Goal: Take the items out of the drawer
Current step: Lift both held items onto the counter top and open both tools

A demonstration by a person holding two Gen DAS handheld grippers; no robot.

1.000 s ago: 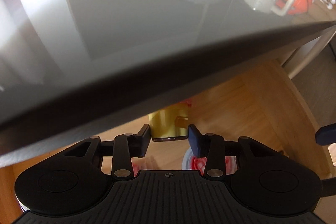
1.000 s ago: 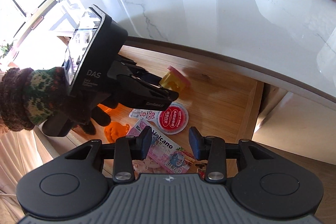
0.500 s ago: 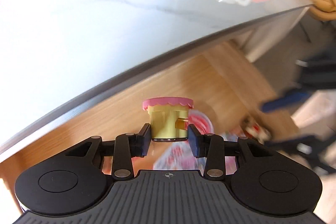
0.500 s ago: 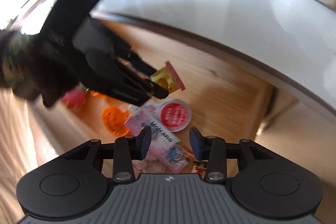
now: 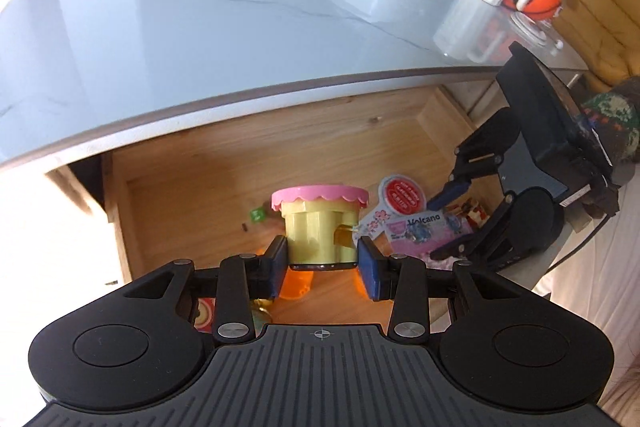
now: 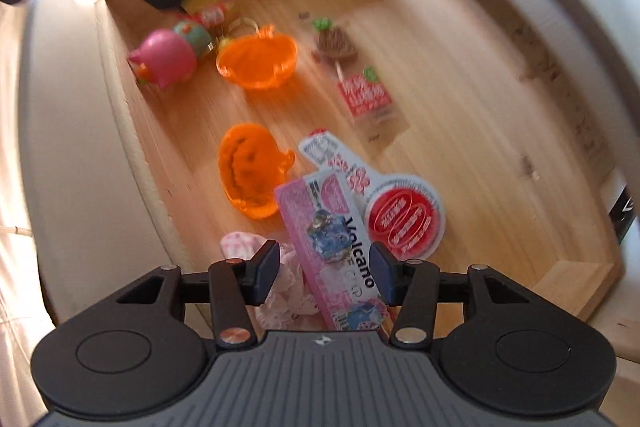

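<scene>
The right hand-held gripper (image 6: 323, 269) points straight down, jaws opening over the pink Volcano packet (image 6: 334, 251) — long axis running away, near the drawer (image 6: 460, 39) front. The left hand-held gripper (image 5: 323, 267) is clamped on the yellow cup (image 5: 318, 227) — lifted.

The toy cup (image 5: 320, 231) was pale yellow with a scalloped pink lid. The drawer (image 6: 460, 75) was light wood with knots. Two pumpkin shells (image 6: 256, 61) were translucent orange, the toy pig (image 6: 164, 59) pink. The "Volcano" packet (image 6: 336, 247) was pink with black lettering, the round lid (image 6: 404, 221) red on white. The counter (image 5: 240, 27) was grey-veined white marble.
</scene>
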